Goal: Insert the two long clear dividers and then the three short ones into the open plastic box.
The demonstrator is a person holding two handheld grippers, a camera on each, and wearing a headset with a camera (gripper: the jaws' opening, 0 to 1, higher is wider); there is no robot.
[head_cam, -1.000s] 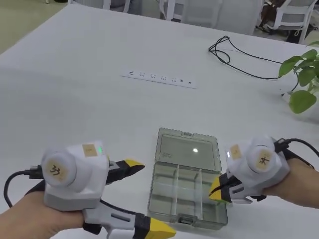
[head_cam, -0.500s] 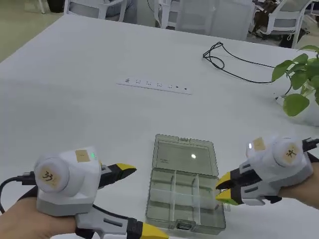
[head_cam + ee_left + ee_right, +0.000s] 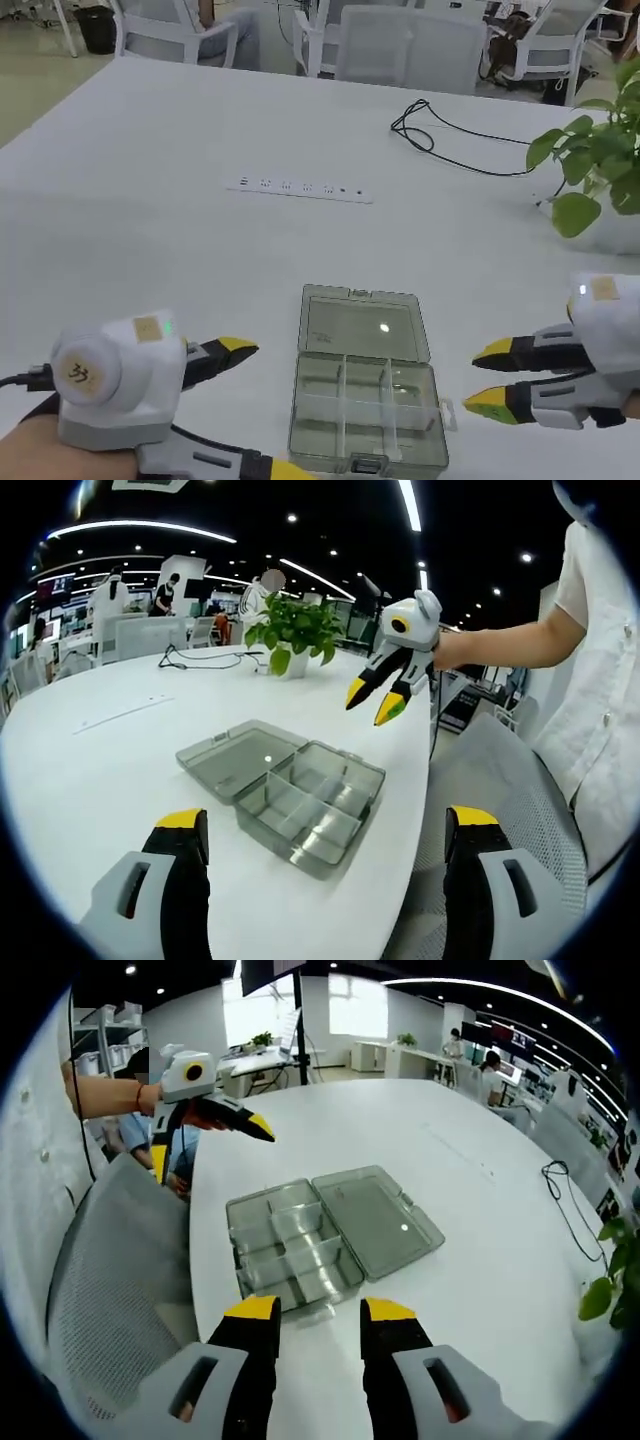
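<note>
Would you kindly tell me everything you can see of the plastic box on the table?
The plastic box is translucent smoky grey, rectangular with rounded corners. Its hinged lid lies open flat on the white table, on the far side, catching a light glint. Clear dividers already stand in the base, splitting it into a grid of compartments that look empty. A small latch sits on the near edge. It rests level between the left claw and right claw, touched by neither.

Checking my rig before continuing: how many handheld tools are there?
2: the left tool, open, left of the plastic box; the right tool, open, to its right.
</note>
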